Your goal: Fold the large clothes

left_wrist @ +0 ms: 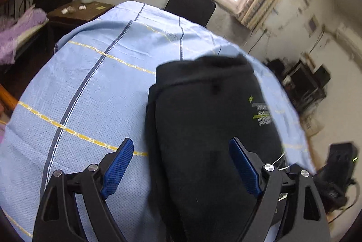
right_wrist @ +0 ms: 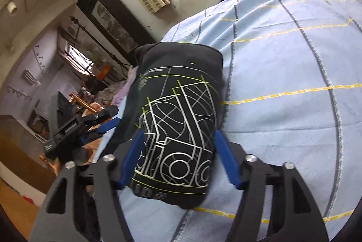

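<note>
- The left tool hangs with its jaws wide and nothing gripped, over the folded black garment.
- The right tool straddles that garment's printed end; whether its pads press the cloth I cannot tell.
- The garment lies on the blue checked sheet covering the desk.
- I'd press the bundle flat and square its edges before letting go.
- At twelve o'clock stands a dark chair; at ten, a small wooden table. Neither blocks the work.

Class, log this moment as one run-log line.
black garment: folded on blue sheet | left tool: open | right tool: open, astride garment
</note>
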The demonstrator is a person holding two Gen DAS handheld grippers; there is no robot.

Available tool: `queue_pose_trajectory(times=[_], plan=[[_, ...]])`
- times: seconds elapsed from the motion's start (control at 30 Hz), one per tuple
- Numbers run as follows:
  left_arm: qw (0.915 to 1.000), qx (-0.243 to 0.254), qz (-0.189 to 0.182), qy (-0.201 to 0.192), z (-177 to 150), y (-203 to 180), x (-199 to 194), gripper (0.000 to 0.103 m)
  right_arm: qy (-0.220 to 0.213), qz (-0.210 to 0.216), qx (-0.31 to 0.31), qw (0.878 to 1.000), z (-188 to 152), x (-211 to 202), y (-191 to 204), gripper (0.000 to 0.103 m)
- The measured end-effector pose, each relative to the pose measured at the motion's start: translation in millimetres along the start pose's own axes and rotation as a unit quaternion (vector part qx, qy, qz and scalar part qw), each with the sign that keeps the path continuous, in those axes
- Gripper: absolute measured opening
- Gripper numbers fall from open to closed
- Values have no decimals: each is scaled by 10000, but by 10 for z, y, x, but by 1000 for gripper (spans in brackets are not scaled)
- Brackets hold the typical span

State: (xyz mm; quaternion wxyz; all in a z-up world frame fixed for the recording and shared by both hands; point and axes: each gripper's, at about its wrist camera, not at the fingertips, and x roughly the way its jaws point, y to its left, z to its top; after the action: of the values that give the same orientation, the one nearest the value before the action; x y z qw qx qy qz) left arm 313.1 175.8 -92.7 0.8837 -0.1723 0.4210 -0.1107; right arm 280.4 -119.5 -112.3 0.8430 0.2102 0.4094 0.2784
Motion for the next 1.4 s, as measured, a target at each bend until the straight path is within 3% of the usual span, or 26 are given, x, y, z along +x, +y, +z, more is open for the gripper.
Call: queue_pose_trajectory(times=[0.2,0.37,0.53,0.63,0.77,0.97,1.27,1.4], plan=[[9985,20,314,444,-90,25,258,87,-39,-217,-250,9994,-64,35,97,54],[9987,25,286,428,-112,55,242,85,82,-96,-9,9999,-68,99,4,60],[9990,65,-199,405,-114,3,188,86,64,104,155,9998,-47,65,-46,61],[9983,88,-181,544,-137,6,250,87,-3,459,281,9986,-39,33,-64,77],[9962,-46,-523,690,-139,61,293,87,52,585,368,9976,-28,61,-73,84],[9889,-125,-1142,941,-190,56,330,87,332,660,633,9953,-39,198,-155,85],[9772,-451,-1694,1194,-242,147,530,87,735,918,1050,9875,-11,531,-254,90],[9737,-412,-1878,1223,-243,144,598,87,806,788,845,9900,38,666,-164,95]])
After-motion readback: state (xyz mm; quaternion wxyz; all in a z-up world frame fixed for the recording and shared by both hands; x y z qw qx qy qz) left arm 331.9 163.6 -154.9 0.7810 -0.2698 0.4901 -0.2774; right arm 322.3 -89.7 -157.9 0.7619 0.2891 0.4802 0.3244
